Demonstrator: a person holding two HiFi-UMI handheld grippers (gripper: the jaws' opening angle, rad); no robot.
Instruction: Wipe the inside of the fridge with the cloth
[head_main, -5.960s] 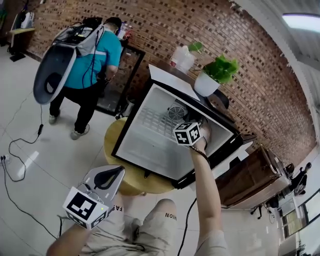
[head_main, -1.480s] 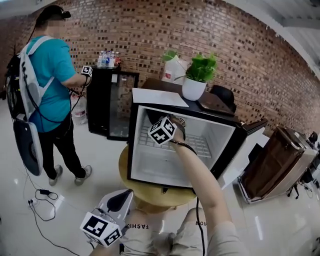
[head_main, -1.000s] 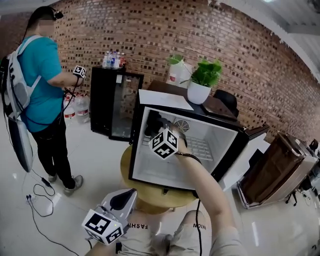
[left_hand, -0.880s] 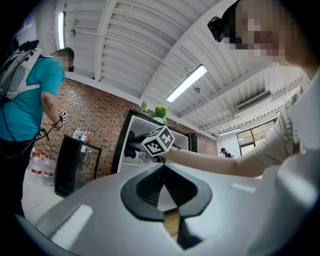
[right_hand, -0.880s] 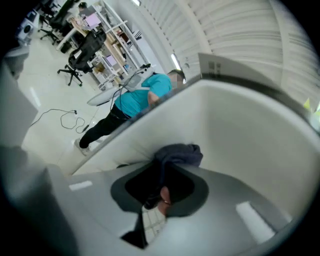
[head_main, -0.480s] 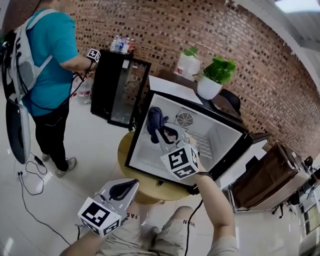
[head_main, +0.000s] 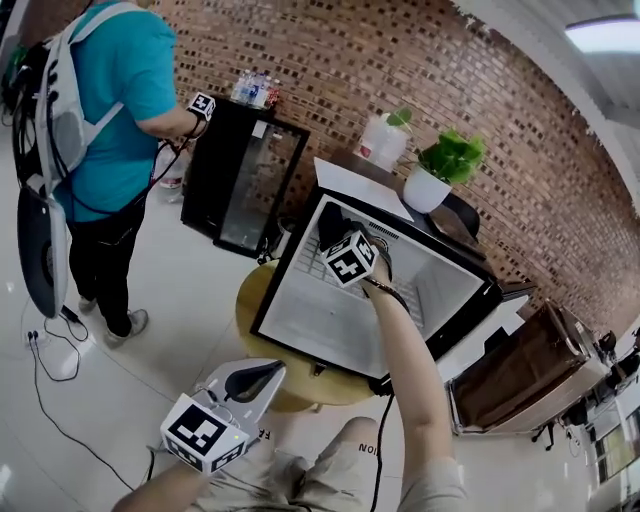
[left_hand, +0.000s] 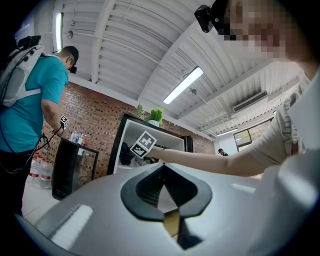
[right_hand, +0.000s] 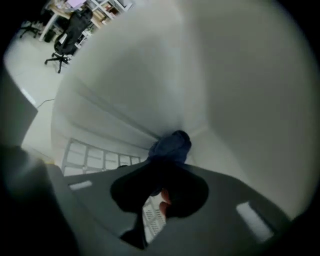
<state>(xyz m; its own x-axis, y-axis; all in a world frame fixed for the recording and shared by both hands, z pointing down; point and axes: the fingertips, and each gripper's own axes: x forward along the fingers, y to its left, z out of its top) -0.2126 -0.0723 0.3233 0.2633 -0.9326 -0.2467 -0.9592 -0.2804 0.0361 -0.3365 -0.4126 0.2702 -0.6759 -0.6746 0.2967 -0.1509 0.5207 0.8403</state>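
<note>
A small white-lined fridge (head_main: 300, 310) stands open on a round wooden table (head_main: 252, 300). My right gripper (head_main: 338, 238) reaches into its upper left part, shut on a dark blue cloth (head_main: 328, 224). In the right gripper view the cloth (right_hand: 172, 144) is pressed into a corner of the white inner wall, just beyond the right gripper (right_hand: 161, 167). A wire shelf (right_hand: 92, 157) shows to its left. My left gripper (head_main: 262, 372) hangs low in front of the table, shut and holding nothing. In the left gripper view, beyond the left gripper (left_hand: 162, 170), the fridge (left_hand: 117, 150) and the cloth (left_hand: 125, 152) show far off.
A person in a teal shirt (head_main: 115, 110) with a backpack stands at the left by a black glass-door cabinet (head_main: 240, 180). A potted plant (head_main: 445, 165) and a white sheet (head_main: 360, 187) sit on top of the fridge. A brown case (head_main: 510, 370) stands at the right. Cables (head_main: 50, 345) lie on the floor.
My right gripper, half a second ago drawn back near the fridge's front, has pushed deeper and higher into the upper left corner with the cloth. The left gripper has stayed put.
</note>
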